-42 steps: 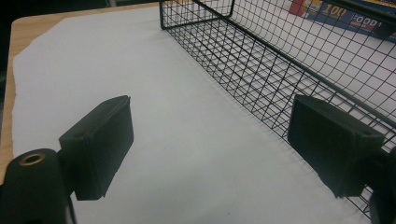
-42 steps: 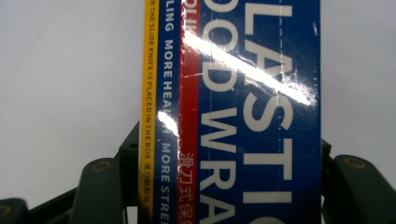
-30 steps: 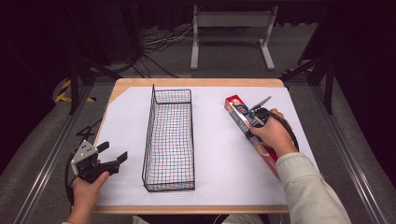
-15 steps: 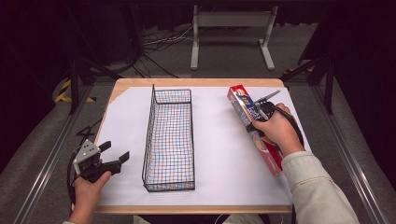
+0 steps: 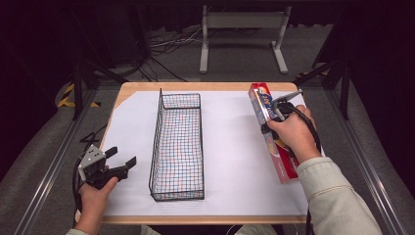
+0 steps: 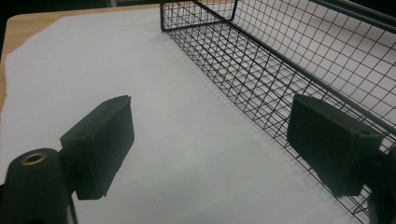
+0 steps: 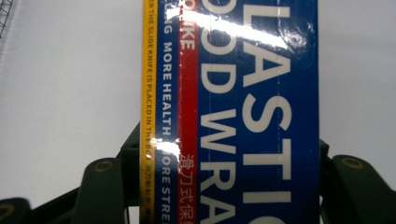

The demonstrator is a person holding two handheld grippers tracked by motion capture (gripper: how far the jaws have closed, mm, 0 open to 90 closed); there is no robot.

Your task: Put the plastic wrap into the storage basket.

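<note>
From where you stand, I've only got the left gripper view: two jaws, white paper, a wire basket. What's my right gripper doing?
Observer: The right gripper is at the table's right side, its jaws on either side of a long plastic wrap box.
Operator: Is the box inside the basket?
Observer: No. In the high view the box lies on the white paper, well to the right of the wire basket, which holds nothing.
Operator: And where does my left gripper sit on the table?
Observer: The left gripper is near the front left corner, open, just left of the basket.
</note>
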